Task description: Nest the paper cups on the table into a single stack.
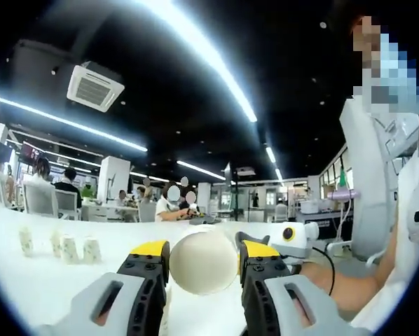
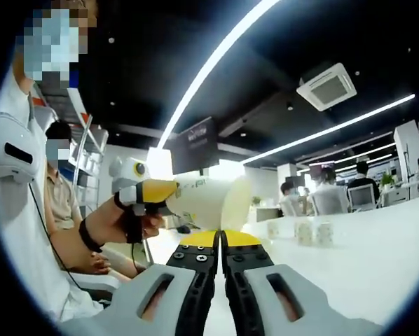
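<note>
Bright strip lights cross a dark ceiling above an open office, where seated people work at desks in the background. A long white bench [image 1: 27, 280] fills the lower part of the left gripper view.

Left gripper [image 1: 204, 262] rises from six o'clock in its own view, its yellow-tipped jaws closed on a paper cup [image 1: 203, 262], whose round pale bottom faces the camera. The same cup shows in the right gripper view at about nine o'clock, lying sideways in the left gripper, held up above the bench edge by a hand [image 2: 136, 222] wearing a dark wrist strap.

Right gripper [image 2: 220, 241] sits at six o'clock in its own view, jaws pressed together and holding nothing.

Four more standing cups [image 1: 59, 245] form a short row on the bench at about eight o'clock in the left gripper view; in the right gripper view they appear at three o'clock, well apart from both grippers.

Paper cups are likely very light, thin-walled and easy to crush or tip. A gentle pinch across the side wall near the stiffer rim seems the safest hold. The bench looks smooth, so a nudged cup may slide.
</note>
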